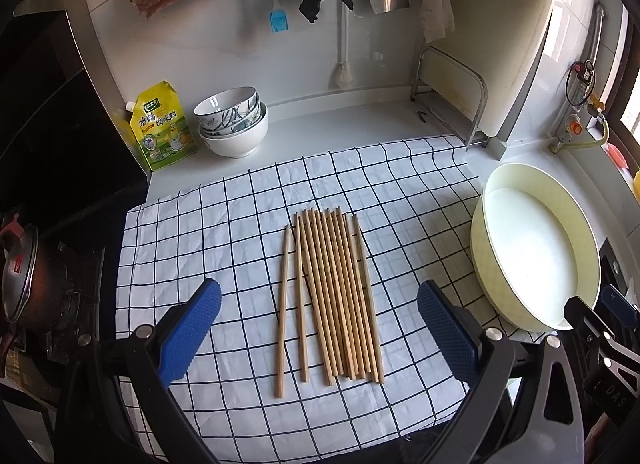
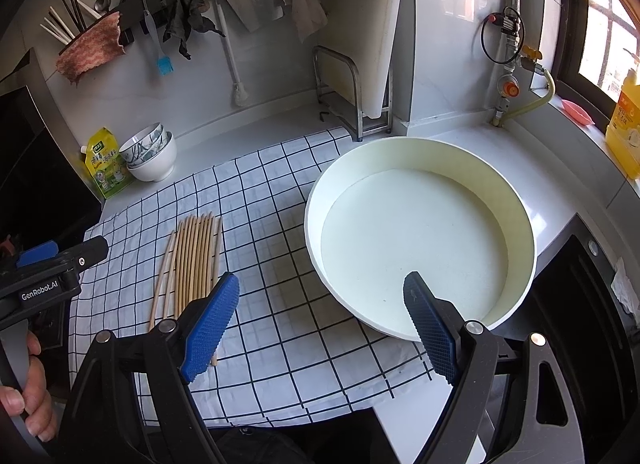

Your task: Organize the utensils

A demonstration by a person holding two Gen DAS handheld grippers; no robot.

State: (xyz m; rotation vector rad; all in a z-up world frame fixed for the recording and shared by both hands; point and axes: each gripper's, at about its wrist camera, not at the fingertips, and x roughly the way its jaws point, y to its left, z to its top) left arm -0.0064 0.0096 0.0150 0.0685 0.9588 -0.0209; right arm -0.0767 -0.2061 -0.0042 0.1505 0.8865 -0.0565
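A bundle of light wooden chopsticks (image 1: 332, 296) lies flat on a white cloth with a dark blue grid pattern (image 1: 224, 224) that covers the white desk (image 1: 360, 120). Most sticks lie side by side and touching; one lies slightly apart at the left of the bundle, angled a little toward the rest. The left gripper (image 1: 319, 306) hovers above the near ends of the chopsticks with its blue textured fingers (image 1: 192, 328) spread wide, one on each side of the bundle, holding nothing. The right gripper (image 2: 320, 300) is likewise spread and empty; its left finger overlaps the near ends of the chopsticks in the right wrist view, and its right finger sits over the rim of a round, shallow, cream-coloured basin (image 2: 516, 208), which stands partly on the cloth to the right of the chopsticks. At the back left stand stacked white patterned ceramic bowls (image 1: 234, 120) beside a yellow-green seasoning pouch (image 1: 164, 126). A hand (image 2: 30, 392) grips the left tool's handle.
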